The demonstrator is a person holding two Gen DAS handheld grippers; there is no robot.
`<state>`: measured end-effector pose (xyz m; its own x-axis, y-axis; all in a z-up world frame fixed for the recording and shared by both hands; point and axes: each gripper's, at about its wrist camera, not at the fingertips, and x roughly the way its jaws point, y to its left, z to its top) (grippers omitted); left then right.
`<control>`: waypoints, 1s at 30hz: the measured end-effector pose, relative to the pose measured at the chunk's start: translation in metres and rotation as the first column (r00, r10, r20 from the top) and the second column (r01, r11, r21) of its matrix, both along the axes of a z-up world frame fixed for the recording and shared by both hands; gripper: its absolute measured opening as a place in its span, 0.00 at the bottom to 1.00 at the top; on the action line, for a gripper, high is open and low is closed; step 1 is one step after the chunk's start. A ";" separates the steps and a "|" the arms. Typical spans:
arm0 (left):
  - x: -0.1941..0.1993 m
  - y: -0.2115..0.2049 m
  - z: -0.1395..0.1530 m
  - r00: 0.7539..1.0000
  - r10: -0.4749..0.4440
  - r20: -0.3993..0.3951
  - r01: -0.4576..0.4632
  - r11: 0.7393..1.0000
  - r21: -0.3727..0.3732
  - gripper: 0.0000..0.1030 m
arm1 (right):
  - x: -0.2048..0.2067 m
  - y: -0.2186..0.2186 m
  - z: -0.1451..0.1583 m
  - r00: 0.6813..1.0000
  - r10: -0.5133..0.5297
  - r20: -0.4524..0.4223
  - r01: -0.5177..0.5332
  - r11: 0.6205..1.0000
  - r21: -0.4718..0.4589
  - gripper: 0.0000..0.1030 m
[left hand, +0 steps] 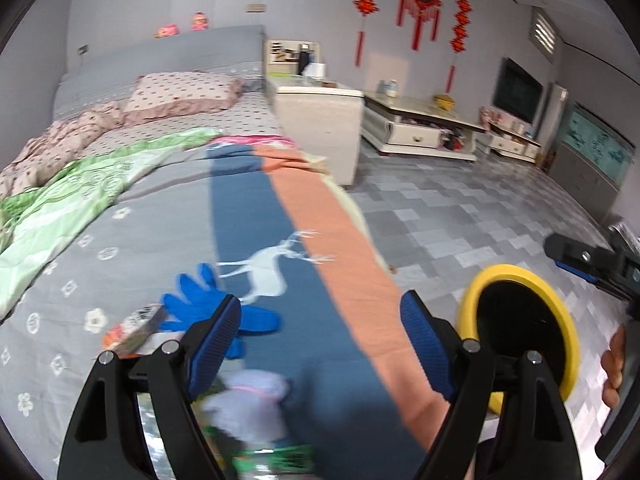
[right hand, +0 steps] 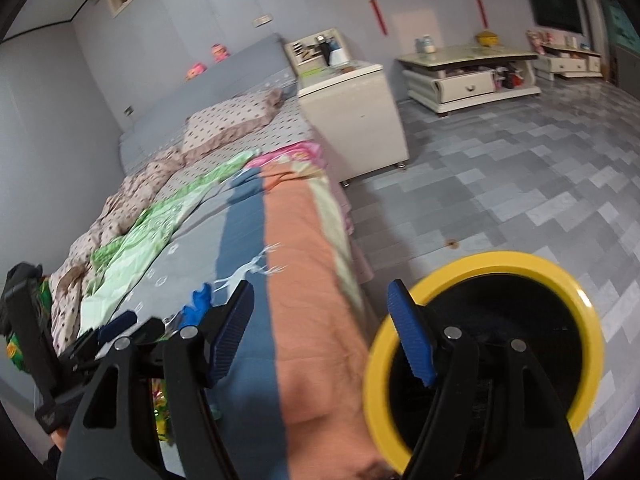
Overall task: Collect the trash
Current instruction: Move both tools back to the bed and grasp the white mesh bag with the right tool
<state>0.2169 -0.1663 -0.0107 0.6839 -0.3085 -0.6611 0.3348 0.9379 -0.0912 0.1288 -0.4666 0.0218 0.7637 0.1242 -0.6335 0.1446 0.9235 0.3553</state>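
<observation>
A: How do the tools stand?
B: Left tool (left hand: 320, 336) and right tool (right hand: 320, 328) both gape wide, gripping nothing.
A: Room to move?
B: The bed (left hand: 120, 240) edge runs toward 12 o'clock; bare tiled floor (right hand: 520, 184) lies at 2.
A: The trash?
B: A blue glove (left hand: 200, 304) and wrappers (left hand: 132, 328) sit at the left tool's 9 o'clock; the yellow-rimmed bin (right hand: 560, 276) at the right tool's 3

A round yellow bin (right hand: 484, 356) with a black inside stands on the floor, at 3 o'clock from the bed. A blue glove (left hand: 208, 304) lies flat on the blanket, a shiny wrapper (left hand: 136, 330) at its 9 o'clock. A blurry white lump (left hand: 252, 400), maybe tissue, lies at its 6 o'clock.
</observation>
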 end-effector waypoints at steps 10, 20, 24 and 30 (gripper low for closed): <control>0.026 0.086 -0.013 0.987 0.159 -0.015 -0.158 0.987 0.031 0.76 | 0.034 0.087 -0.017 0.987 0.156 -0.034 -0.155 0.988 0.021 0.64; 0.053 0.157 -0.050 0.955 0.287 -0.077 -0.280 0.956 0.088 0.76 | 0.065 0.172 -0.064 0.945 0.299 -0.130 -0.300 0.954 0.016 0.64; 0.065 0.178 -0.070 0.937 0.333 -0.109 -0.320 0.940 0.121 0.76 | 0.070 0.190 -0.088 0.926 0.333 -0.179 -0.337 0.941 0.007 0.64; 0.080 0.201 -0.097 0.918 0.363 -0.162 -0.342 0.929 0.140 0.76 | 0.075 0.208 -0.118 0.898 0.366 -0.245 -0.375 0.927 0.010 0.64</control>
<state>0.2972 0.0347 -0.1073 0.5999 0.0099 -0.8000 -0.0322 0.9994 -0.0118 0.2037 -0.2584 -0.0965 0.4928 0.3420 -0.8001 -0.1345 0.9384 0.3182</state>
